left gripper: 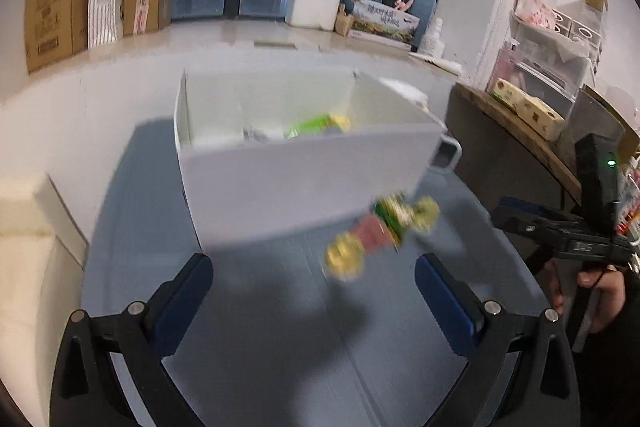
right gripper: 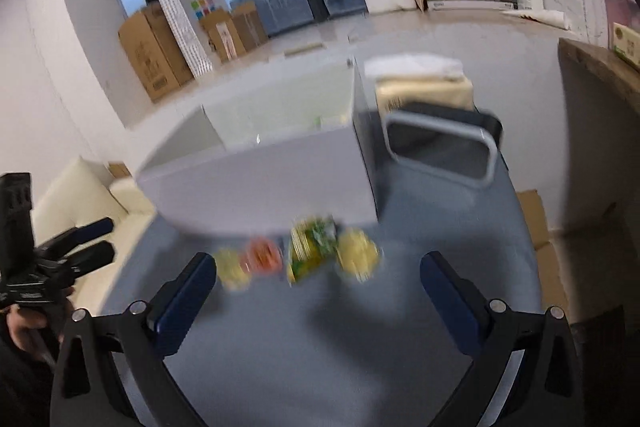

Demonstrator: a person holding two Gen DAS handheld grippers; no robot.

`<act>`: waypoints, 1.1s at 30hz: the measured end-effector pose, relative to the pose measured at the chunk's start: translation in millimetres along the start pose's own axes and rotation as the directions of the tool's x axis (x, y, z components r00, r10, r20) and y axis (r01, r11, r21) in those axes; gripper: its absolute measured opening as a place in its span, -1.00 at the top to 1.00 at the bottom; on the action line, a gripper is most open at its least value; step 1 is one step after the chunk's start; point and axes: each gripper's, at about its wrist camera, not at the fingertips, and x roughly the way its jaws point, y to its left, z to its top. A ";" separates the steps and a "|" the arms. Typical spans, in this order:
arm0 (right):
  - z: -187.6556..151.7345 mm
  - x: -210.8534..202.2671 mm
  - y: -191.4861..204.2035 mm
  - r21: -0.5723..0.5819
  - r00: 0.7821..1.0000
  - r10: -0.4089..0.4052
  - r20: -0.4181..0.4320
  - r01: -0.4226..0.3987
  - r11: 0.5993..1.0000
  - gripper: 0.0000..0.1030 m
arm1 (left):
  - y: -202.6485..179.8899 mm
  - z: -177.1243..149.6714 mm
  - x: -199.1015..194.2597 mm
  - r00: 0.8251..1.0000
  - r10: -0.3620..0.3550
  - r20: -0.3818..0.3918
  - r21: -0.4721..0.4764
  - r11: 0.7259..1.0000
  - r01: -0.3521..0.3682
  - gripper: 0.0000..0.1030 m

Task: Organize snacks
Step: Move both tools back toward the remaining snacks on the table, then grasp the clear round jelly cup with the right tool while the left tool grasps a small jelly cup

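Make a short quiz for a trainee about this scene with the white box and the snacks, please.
1. True or false: the left gripper is shut on a snack.
2. Where do the loose snacks lie? A) inside the white box; B) on the blue table in front of the box; C) in the grey bin.
3. Fill in: in the left wrist view, a ____ packet shows inside the box.

Key:
1. False. Its fingers stand wide apart with nothing between them; the right gripper is open as well.
2. B.
3. Green.
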 end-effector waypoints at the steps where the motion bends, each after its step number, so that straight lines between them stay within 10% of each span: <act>1: -10.7 2.3 -1.0 -0.005 1.000 -0.003 -0.014 0.003 1.000 -1.00 | -3.4 -12.8 0.6 1.000 -0.015 -0.023 -0.004 1.000 0.015 -1.00; 18: -11.3 56.6 -16.1 -0.085 0.988 -0.139 -0.065 0.133 0.987 -0.97 | -13.6 -49.5 1.6 0.996 -0.015 -0.083 -0.034 0.999 0.012 -1.00; 27: 4.8 91.8 -22.3 -0.095 0.982 -0.113 -0.149 0.100 0.990 0.24 | -14.4 -49.5 9.1 0.995 -0.005 -0.100 -0.027 1.000 0.003 -1.00; 33: -2.1 76.3 -20.1 -0.085 0.987 -0.085 -0.134 0.074 0.994 0.29 | -15.6 -43.6 27.3 0.992 0.025 -0.124 -0.005 1.000 -0.026 -1.00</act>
